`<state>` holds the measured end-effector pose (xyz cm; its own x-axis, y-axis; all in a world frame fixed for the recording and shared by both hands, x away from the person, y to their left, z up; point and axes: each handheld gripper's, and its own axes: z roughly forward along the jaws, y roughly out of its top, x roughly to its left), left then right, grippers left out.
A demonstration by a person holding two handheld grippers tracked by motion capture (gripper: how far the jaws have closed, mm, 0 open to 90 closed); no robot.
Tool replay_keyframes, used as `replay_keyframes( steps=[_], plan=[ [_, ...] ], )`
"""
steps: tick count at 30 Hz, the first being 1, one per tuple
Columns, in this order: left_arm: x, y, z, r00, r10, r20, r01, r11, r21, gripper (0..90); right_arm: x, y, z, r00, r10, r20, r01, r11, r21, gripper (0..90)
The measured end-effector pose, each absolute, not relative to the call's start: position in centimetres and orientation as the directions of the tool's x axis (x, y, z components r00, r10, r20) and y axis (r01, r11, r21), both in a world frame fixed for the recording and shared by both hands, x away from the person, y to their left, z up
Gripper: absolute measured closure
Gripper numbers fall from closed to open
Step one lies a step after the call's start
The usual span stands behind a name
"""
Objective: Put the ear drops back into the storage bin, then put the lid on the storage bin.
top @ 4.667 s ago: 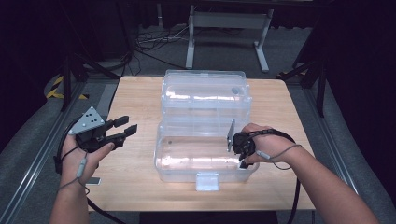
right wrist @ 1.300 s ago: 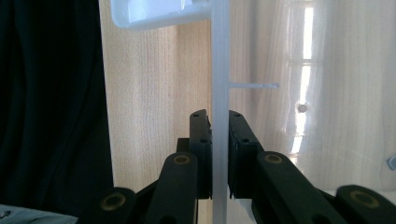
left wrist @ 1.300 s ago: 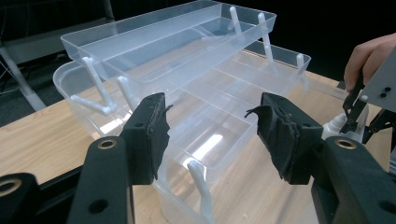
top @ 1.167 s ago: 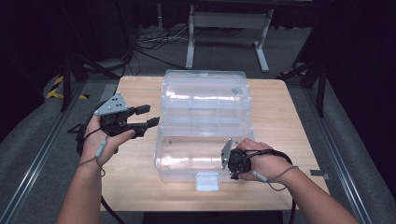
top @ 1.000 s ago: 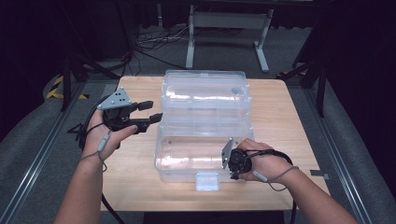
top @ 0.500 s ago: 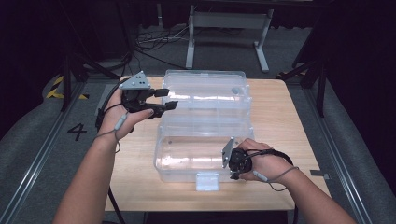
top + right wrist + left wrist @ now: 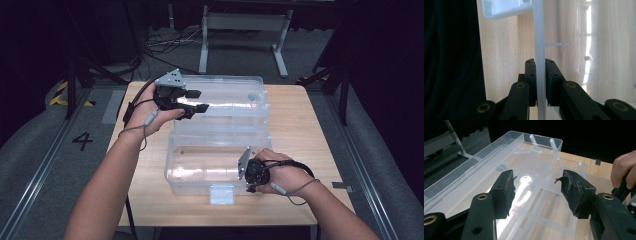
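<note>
Reaching across, the left gripper (image 7: 192, 101) is hovering wide-jawed over the lid (image 7: 227, 97), while the right gripper (image 7: 539, 82) is clamping the light, stiff, slippery box's (image 7: 200, 167) front wall; thin rims offer the best hold.

The support surface is a rectangular wooden table (image 7: 295, 125) with a light, visible grain. One item lies directly on it: a clear plastic storage box (image 7: 200, 165), opened flat, its base toward the near edge and its lid toward the far edge.
</note>
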<state>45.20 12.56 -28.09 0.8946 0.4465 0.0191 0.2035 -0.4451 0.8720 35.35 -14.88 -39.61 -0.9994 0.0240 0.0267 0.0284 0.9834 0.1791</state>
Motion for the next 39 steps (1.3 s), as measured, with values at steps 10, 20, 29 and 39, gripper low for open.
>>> replay_keyframes(
  steps=[10,20,29,39],
  plan=[
    [48.0,10.8,-29.1,0.930,0.368,-0.005,0.205,-0.507,0.837,45.5,35.2,-14.8,-39.7,-1.000,0.019,0.015,0.021,0.983,0.182,82.6],
    [49.4,9.4,-29.8,0.940,0.340,0.003,0.205,-0.575,0.792,45.7,35.3,-15.0,-39.7,-0.999,0.024,0.022,0.028,0.982,0.185,82.4],
    [50.1,8.5,-30.2,0.944,0.330,-0.014,0.229,-0.623,0.748,48.5,35.3,-15.0,-39.8,-1.000,0.019,0.022,0.023,0.981,0.190,82.5],
    [50.1,7.7,-30.9,0.961,0.276,-0.021,0.208,-0.672,0.711,59.1,35.3,-15.0,-39.8,-1.000,0.017,0.025,0.021,0.980,0.196,82.3]
  ],
)
